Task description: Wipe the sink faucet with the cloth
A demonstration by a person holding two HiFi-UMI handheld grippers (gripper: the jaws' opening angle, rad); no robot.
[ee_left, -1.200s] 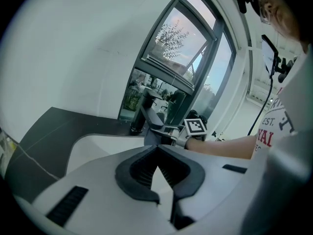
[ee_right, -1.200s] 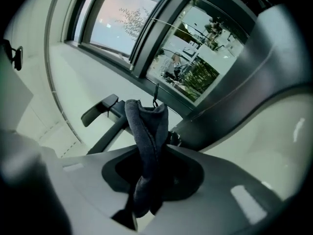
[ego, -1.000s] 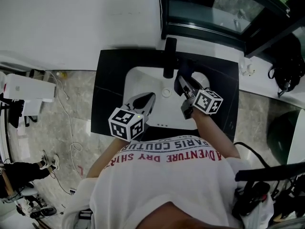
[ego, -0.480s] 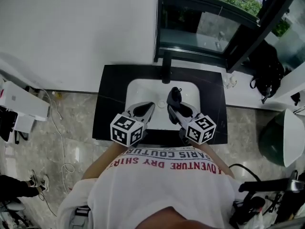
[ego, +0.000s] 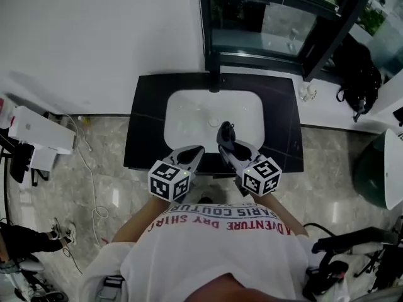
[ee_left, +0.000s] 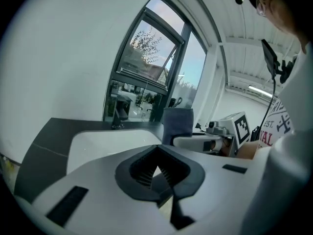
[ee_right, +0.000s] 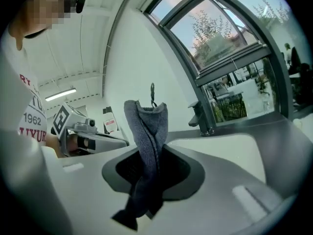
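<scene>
Black countertop (ego: pixel 146 128) stands against white wall (ego: pixel 101 36), below dark-framed window (ego: pixel 264 24); marble floor (ego: pixel 104 162) at left bears a white box (ego: pixel 41 131); black bag (ego: pixel 356 74) rests at right.

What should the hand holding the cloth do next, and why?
Probably reach the right gripper forward across the sink toward the faucet. Its jaws are clamped on the grey cloth, which sits over the sink's near edge, well apart from the faucet at the back, so no wiping can happen from here.
</scene>
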